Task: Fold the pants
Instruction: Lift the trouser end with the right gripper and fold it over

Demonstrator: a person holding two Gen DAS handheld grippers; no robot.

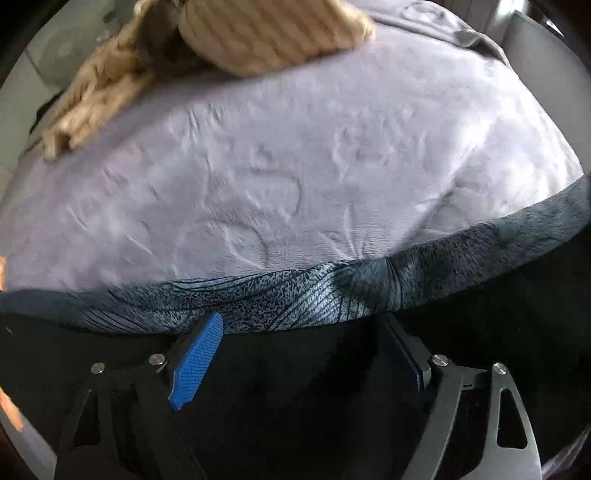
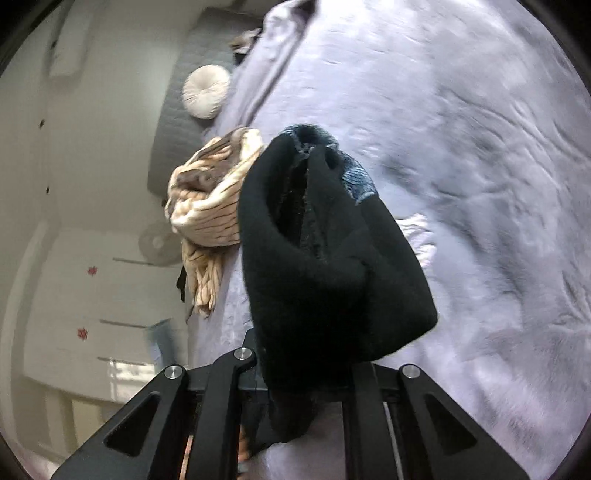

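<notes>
The pants (image 1: 295, 295) are dark fleece with a blue-grey feather print outside and black inside; they stretch across the bottom of the left wrist view over the lavender bed cover (image 1: 295, 166). My left gripper (image 1: 299, 332) is open, its blue fingers (image 1: 197, 360) wide apart over the black fabric. In the right wrist view my right gripper (image 2: 306, 354) is shut on a bunched fold of the pants (image 2: 325, 258), held above the bed cover (image 2: 461, 166); its fingertips are hidden by the cloth.
A beige striped garment (image 1: 240, 33) lies crumpled at the far side of the bed; it also shows in the right wrist view (image 2: 210, 206). A round white cushion (image 2: 205, 90) rests against the grey headboard (image 2: 173, 122). White wardrobe (image 2: 92, 295) stands beyond the bed.
</notes>
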